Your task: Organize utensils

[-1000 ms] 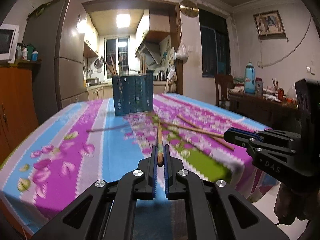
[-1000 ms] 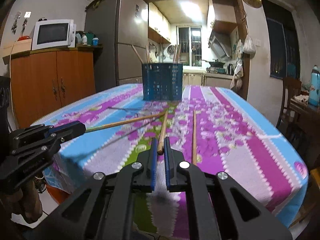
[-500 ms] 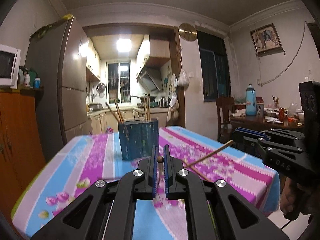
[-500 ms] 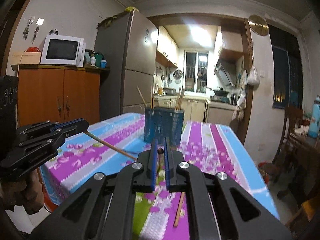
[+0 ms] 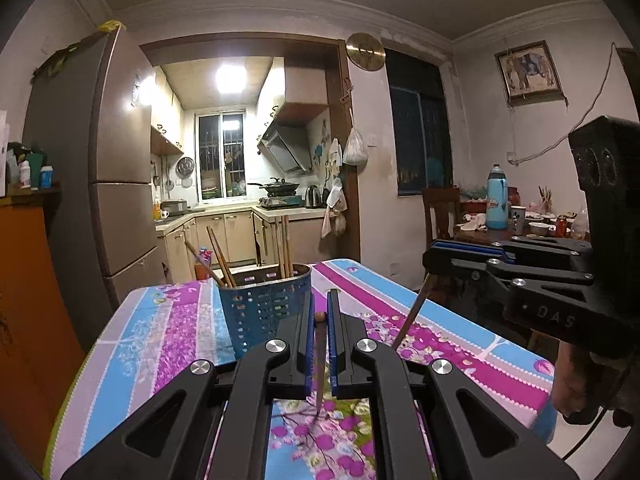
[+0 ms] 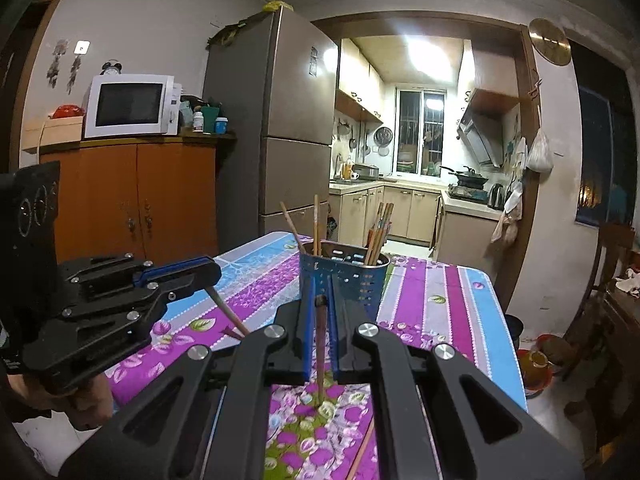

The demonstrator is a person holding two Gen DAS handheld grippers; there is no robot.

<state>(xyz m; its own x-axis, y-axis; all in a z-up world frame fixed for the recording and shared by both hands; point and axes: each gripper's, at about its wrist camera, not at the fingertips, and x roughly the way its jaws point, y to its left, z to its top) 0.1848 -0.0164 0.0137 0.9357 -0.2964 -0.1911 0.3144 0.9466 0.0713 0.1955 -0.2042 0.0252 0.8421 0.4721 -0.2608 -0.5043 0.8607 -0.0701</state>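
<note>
Wooden, light and stiff, each slim brown chopstick (image 5: 321, 356) (image 6: 320, 344) dangles near the blue perforated plastic holder (image 5: 266, 300), pinched at its thick top end by the left gripper (image 5: 321, 316) and right gripper (image 6: 320, 300); it could swivel.

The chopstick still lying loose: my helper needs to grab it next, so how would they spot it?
Start at the flowered tablecloth, whose far end holds a blue perforated holder with chopsticks standing in it. Come to the near edge, right of the right tool. There the loose chopstick lies flat on the cloth, unlike those standing or held.
</note>
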